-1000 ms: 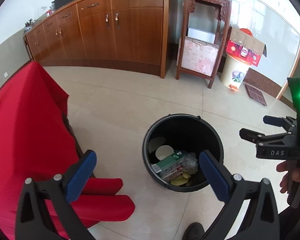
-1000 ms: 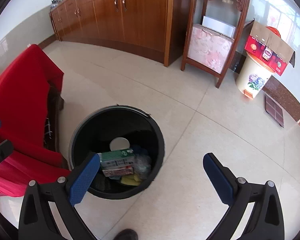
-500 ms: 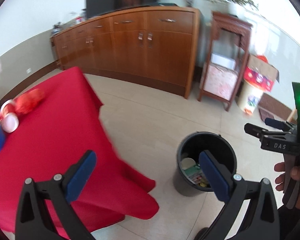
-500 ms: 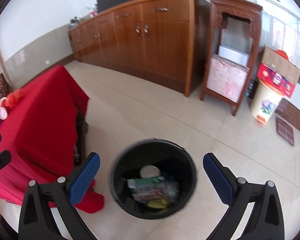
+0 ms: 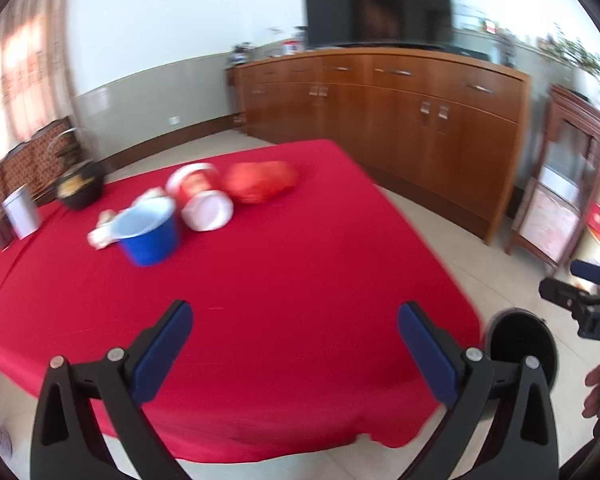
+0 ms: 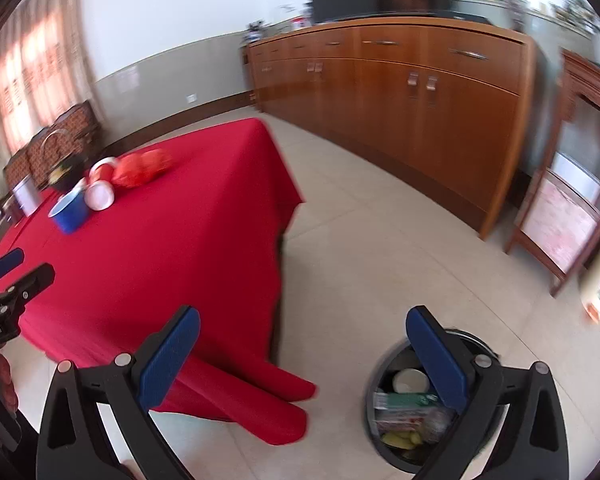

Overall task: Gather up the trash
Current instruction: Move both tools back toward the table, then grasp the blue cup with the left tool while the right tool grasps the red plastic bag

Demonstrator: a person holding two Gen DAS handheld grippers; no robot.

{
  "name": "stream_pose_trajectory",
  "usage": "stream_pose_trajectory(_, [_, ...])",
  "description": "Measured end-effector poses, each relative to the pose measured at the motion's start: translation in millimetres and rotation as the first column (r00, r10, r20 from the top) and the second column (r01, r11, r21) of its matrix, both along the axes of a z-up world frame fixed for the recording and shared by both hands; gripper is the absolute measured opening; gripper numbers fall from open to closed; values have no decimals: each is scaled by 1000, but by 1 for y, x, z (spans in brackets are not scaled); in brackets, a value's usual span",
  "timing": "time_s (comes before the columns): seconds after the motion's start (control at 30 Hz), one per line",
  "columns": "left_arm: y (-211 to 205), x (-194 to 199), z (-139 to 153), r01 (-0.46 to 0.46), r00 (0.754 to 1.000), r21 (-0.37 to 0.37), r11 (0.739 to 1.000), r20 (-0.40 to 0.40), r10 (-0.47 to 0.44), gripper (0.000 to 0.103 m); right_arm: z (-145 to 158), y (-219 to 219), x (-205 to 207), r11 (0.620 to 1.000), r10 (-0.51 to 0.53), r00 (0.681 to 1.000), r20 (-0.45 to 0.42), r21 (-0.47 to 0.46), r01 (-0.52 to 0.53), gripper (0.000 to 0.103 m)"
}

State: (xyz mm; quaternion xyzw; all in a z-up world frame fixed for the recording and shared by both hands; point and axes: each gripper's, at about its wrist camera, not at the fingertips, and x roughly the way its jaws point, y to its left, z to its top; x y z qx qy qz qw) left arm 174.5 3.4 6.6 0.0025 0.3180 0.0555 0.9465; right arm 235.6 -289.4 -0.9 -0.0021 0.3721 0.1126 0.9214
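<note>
Left gripper (image 5: 292, 336) raised over the near edge of the table (image 5: 300, 280), jaws spread wide, nothing between them. Right gripper (image 6: 300, 340) off the table's right side, above the floor (image 6: 380, 240) — jaws likewise spread and empty. Toward the table's far left corner, a cluster of trash: blue cup (image 5: 150, 232) tipped on its side, red-and-white tub (image 5: 200, 200) lying just beside it, crumpled red bag (image 5: 260, 180) touching the tub, something white and blurred behind the cup. Black trash bin (image 6: 416, 408) on the floor off the table's near right corner — cartons, wrappers and something yellow inside.
</note>
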Motion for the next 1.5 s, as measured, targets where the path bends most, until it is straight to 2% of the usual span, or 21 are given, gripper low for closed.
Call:
stream_pose_trajectory(0.2, [65, -11, 1, -134, 991, -6, 991, 16, 134, 102, 0, 73, 19, 994, 104, 994, -40, -41, -106, 103])
stream_pose_trajectory(0.4, [122, -1, 1, -237, 971, -36, 971, 9, 238, 99, 8, 133, 32, 981, 192, 981, -24, -35, -193, 103])
stream_pose_trajectory(0.7, [146, 34, -10, -234, 972, -29, 972, -18, 233, 96, 19, 195, 74, 963, 265, 964, -12, -36, -265, 102])
stream_pose_trajectory(0.8, [150, 45, -12, -226, 974, -38, 973, -29, 224, 95, 16, 208, 89, 957, 286, 958, -26, -43, -287, 94])
stream_pose_trajectory(1.03, [155, 84, -23, -215, 974, -36, 976, -81, 212, 94, 3, 235, 134, 947, 317, 946, -69, -34, -320, 87])
stream_pose_trajectory(1.23, [156, 111, -29, -211, 971, -12, 977, -113, 209, 93, -6, 264, 170, 934, 351, 932, -89, -44, -356, 86])
stream_pose_trajectory(1.5, [159, 120, -30, -209, 973, -16, 978, -106, 206, 93, -14, 302, 206, 909, 404, 910, -92, -67, -411, 86])
